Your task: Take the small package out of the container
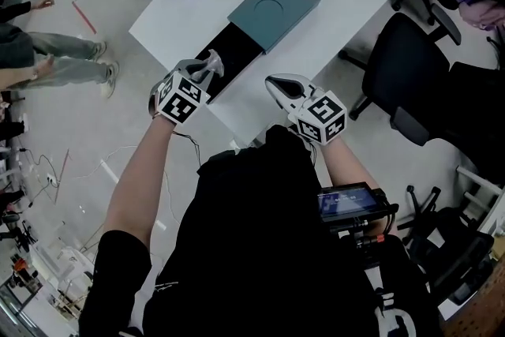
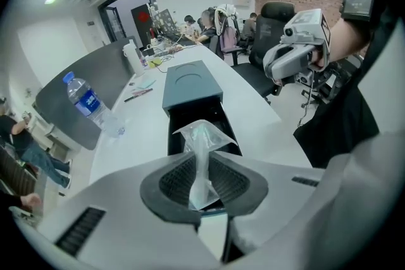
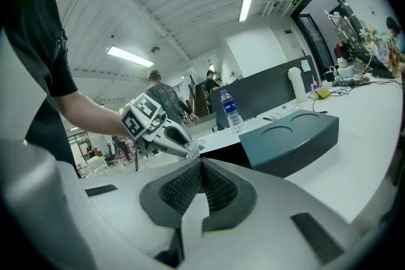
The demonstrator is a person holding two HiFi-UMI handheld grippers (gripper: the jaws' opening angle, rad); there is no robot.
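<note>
Now L hand-held gripper [image 1: 210, 65] pinches small pkg [image 2: 201, 148] over container [image 1: 272, 8].

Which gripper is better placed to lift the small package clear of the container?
Left. The left gripper is clamped on the small package at the open container; the right gripper is shut and empty, off to the side.
</note>
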